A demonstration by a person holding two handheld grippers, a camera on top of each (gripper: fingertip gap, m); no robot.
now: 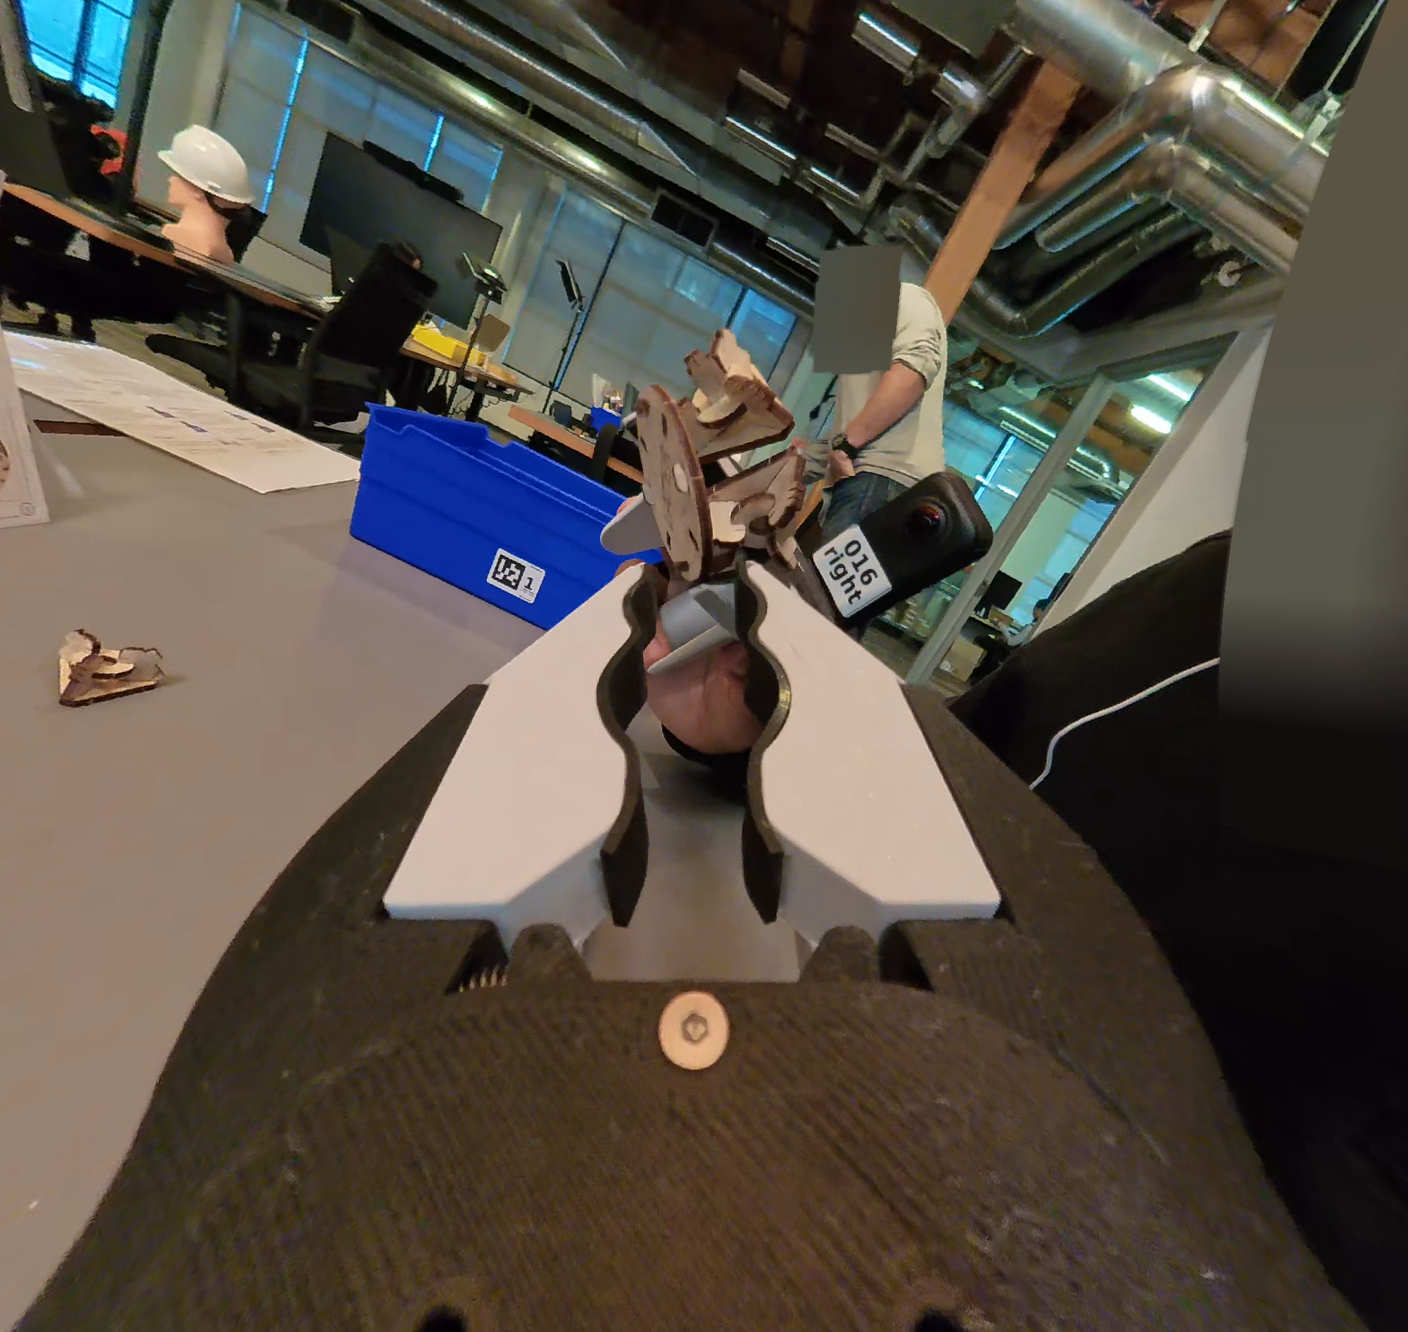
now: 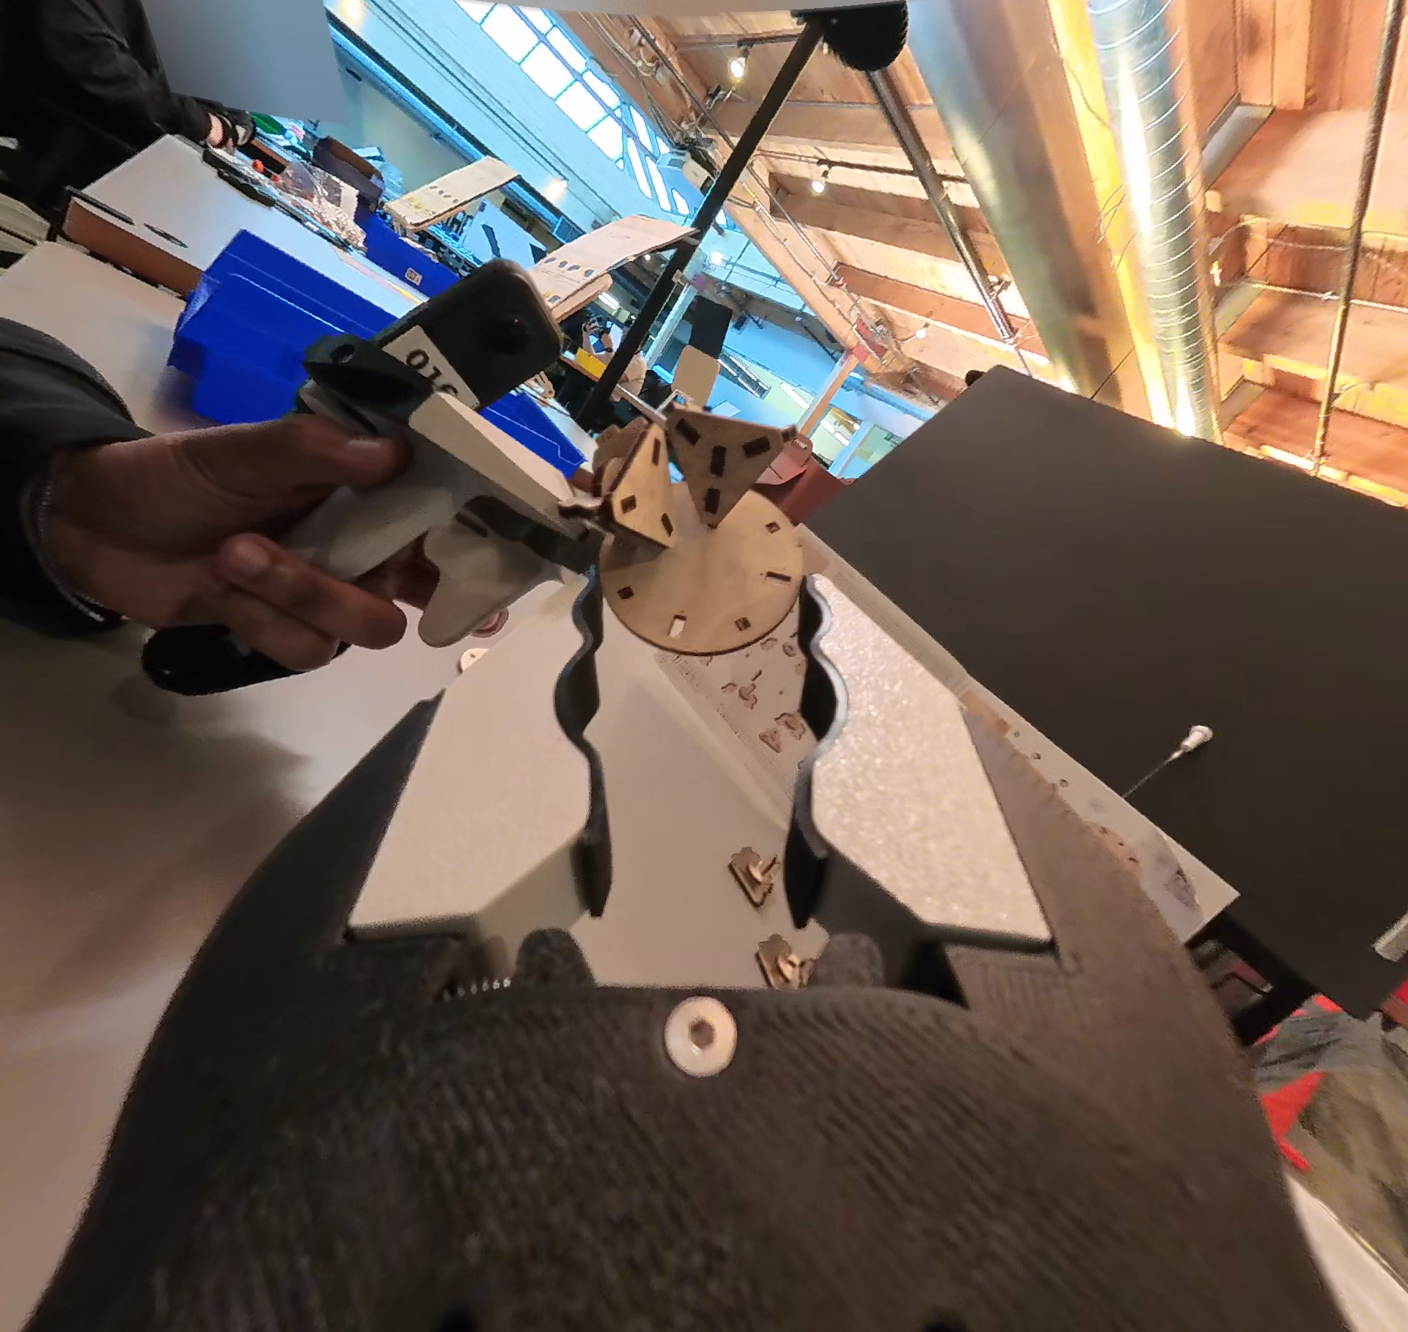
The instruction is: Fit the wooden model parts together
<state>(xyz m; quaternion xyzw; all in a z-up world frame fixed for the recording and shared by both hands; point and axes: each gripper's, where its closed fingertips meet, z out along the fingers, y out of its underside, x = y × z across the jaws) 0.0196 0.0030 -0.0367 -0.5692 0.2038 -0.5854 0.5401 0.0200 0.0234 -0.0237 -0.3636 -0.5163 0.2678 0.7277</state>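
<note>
My right gripper (image 2: 699,598) is shut on a round wooden disc (image 2: 708,579) and holds it by its rim, up off the grey table (image 1: 190,724). Two triangular wooden pieces stand slotted in the disc's face. My left gripper (image 1: 691,583) comes in from the left in the right wrist view (image 2: 575,526). Its fingers are closed on the corner of the nearer triangular piece (image 2: 636,496). In the left wrist view the disc (image 1: 674,488) stands edge-on just above my fingertips, with one grey finger (image 1: 697,629) of the right gripper behind it.
A blue bin (image 1: 472,503) stands on the table behind the disc. Another triangular wooden assembly (image 1: 107,667) lies at the left, with a paper sheet (image 1: 175,412) beyond it. A sheet with small wooden parts (image 2: 762,694) and a black board (image 2: 1105,610) are at the right. A person (image 1: 891,412) stands in the background.
</note>
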